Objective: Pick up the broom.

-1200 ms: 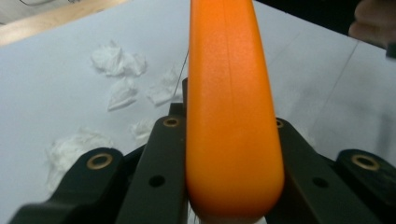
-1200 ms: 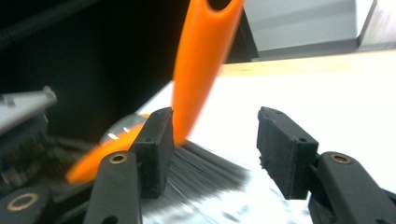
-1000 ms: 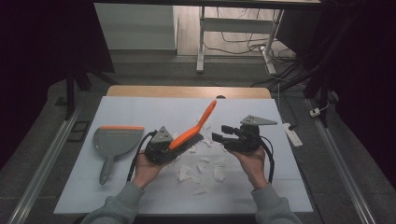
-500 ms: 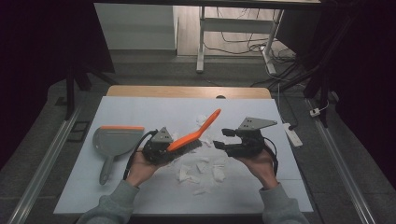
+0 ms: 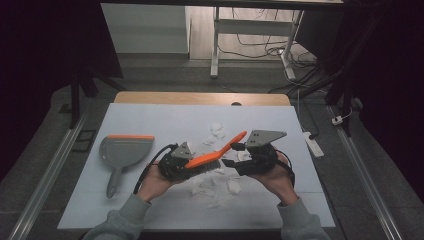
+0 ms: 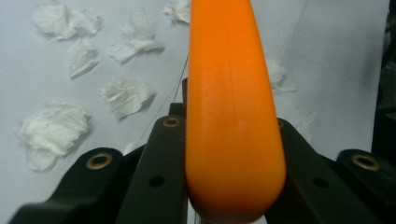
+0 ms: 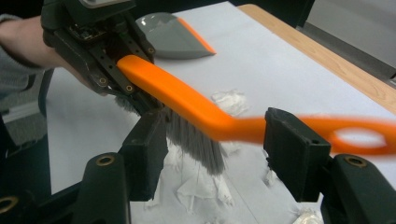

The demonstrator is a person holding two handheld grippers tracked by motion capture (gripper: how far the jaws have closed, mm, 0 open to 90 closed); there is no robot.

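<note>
Your left gripper [image 5: 187,162] clamps the orange brush [image 5: 215,154] above the paper scraps [image 5: 216,184]. Your right gripper [image 7: 215,154] gapes wide around its handle. Light, rigid plastic: grip mid-handle.

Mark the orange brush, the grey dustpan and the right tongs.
orange brush [image 7: 187,105]: right gripper view, middle of its handle.
grey dustpan [image 5: 122,151]: high view, centre of its pan.
right tongs [image 7: 229,158]: right gripper view, midway between the fingertips.
</note>
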